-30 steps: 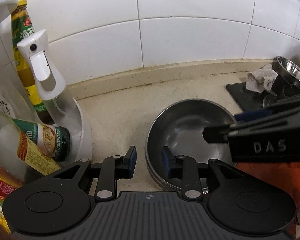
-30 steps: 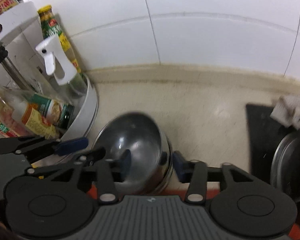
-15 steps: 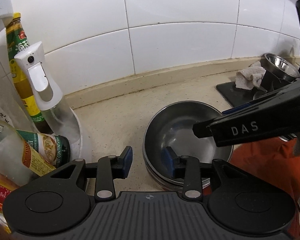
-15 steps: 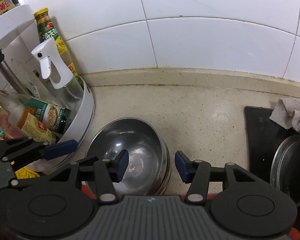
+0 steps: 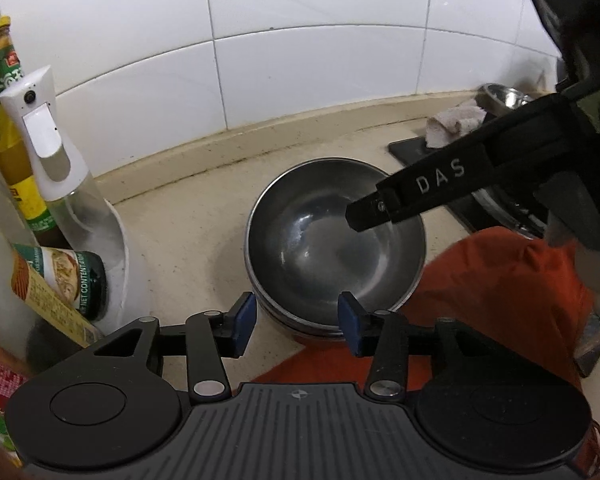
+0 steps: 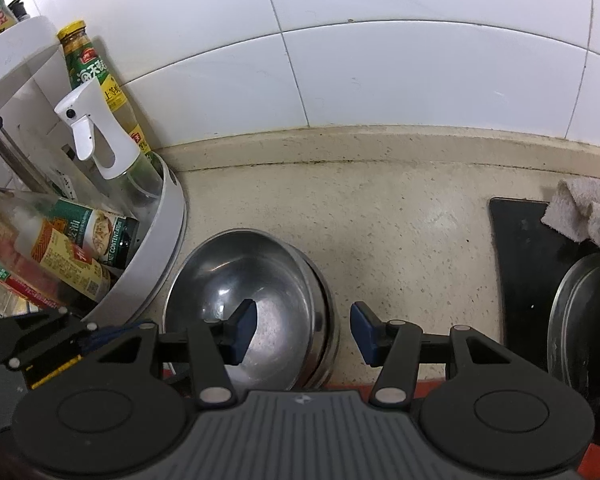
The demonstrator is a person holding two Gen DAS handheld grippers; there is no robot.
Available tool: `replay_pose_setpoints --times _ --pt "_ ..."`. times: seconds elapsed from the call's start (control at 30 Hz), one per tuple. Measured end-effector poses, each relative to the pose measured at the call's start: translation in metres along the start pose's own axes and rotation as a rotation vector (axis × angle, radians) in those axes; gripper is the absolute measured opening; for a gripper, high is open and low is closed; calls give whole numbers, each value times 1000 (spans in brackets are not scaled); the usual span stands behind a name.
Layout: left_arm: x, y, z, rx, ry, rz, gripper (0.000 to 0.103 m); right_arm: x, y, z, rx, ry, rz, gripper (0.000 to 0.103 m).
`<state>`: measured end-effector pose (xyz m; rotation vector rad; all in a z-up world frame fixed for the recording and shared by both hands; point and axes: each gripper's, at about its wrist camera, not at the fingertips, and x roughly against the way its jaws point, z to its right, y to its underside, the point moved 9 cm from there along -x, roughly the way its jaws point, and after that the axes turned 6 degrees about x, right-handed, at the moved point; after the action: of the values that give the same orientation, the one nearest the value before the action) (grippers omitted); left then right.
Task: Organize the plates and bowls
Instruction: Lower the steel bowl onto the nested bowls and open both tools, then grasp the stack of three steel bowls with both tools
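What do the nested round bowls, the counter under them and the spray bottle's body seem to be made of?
Nested round bowls: likely stainless steel, shiny grey with mirror-like glare. Beige counter: probably polished stone or composite, finely speckled with a soft sheen. White-headed spray bottle: head looks like matte plastic; the clear body could be plastic or glass.

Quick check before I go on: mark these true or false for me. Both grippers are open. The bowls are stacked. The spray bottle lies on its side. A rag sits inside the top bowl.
1. Both grippers are open. True: the left gripper and right gripper each show a wide gap and hold nothing.
2. The steel bowls are stacked. True: nested rims show.
3. The spray bottle lies on its side. False: it stands upright in the white rack.
4. A rag sits inside the top bowl. False: it lies on the black stovetop.
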<state>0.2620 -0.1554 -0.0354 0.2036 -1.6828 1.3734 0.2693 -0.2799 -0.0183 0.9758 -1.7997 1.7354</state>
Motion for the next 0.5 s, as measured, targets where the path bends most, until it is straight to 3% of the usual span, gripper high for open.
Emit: replay_pose_setpoints --times 0.13,0.27,0.33,0.5 --pt "7 5 -7 -7 27 13 61 5 -2 4 -17 -12 16 47" --pt "4 15 -15 -30 29 -2 61 17 -1 10 -15 -39 37 48" --pt "0 18 -15 -47 44 -11 61 22 0 13 19 -59 30 54" --pt "-15 22 -8 -116 84 -36 62 29 5 19 143 -102 21 55"
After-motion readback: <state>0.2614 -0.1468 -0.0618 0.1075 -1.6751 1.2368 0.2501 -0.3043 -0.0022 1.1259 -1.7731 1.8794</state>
